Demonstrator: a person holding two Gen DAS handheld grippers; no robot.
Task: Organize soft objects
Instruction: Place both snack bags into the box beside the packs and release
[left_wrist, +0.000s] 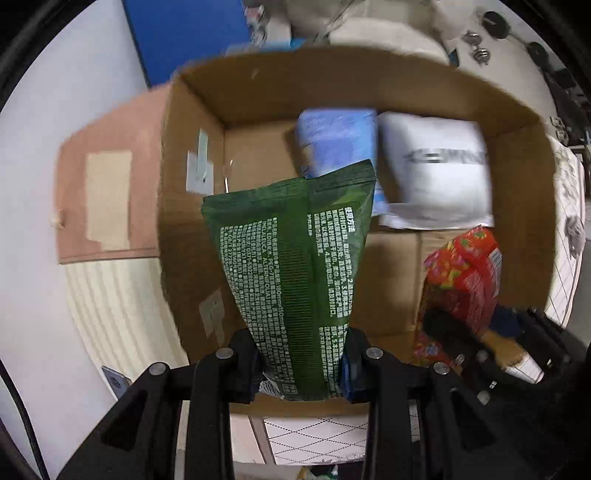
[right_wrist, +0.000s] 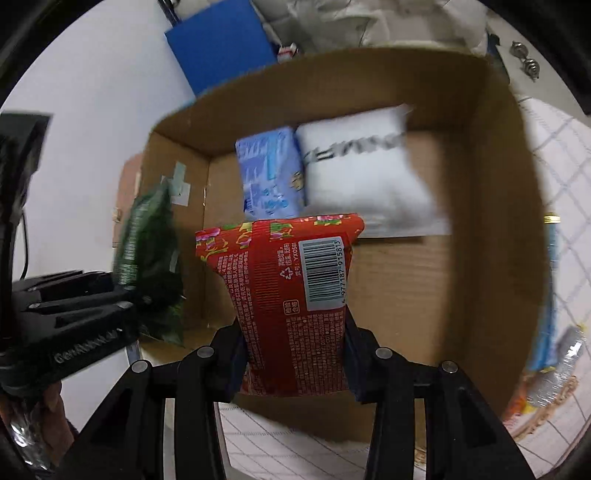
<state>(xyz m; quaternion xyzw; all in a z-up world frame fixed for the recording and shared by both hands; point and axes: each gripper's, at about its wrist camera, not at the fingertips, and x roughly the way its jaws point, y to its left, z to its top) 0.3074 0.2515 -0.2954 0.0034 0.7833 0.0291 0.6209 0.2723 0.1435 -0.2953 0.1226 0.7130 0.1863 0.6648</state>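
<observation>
My left gripper (left_wrist: 301, 363) is shut on a green soft pack (left_wrist: 295, 266) with white print and holds it over the open cardboard box (left_wrist: 369, 74). My right gripper (right_wrist: 295, 354) is shut on a red flowered soft pack (right_wrist: 288, 295) with a barcode, also over the box (right_wrist: 509, 221). In the left wrist view the red pack (left_wrist: 461, 280) and right gripper (left_wrist: 461, 339) show at the right. In the right wrist view the green pack (right_wrist: 151, 254) and left gripper (right_wrist: 122, 295) show at the left. A blue pack (left_wrist: 336, 140) and a white pack (left_wrist: 436, 166) lie at the box's far wall.
The box stands on a white quilted surface (right_wrist: 295, 450). A pink flap (left_wrist: 107, 192) hangs off the box's left side. A blue board (right_wrist: 221, 48) and pale bedding (left_wrist: 384, 33) lie behind the box. A water bottle (right_wrist: 557, 373) lies at the right.
</observation>
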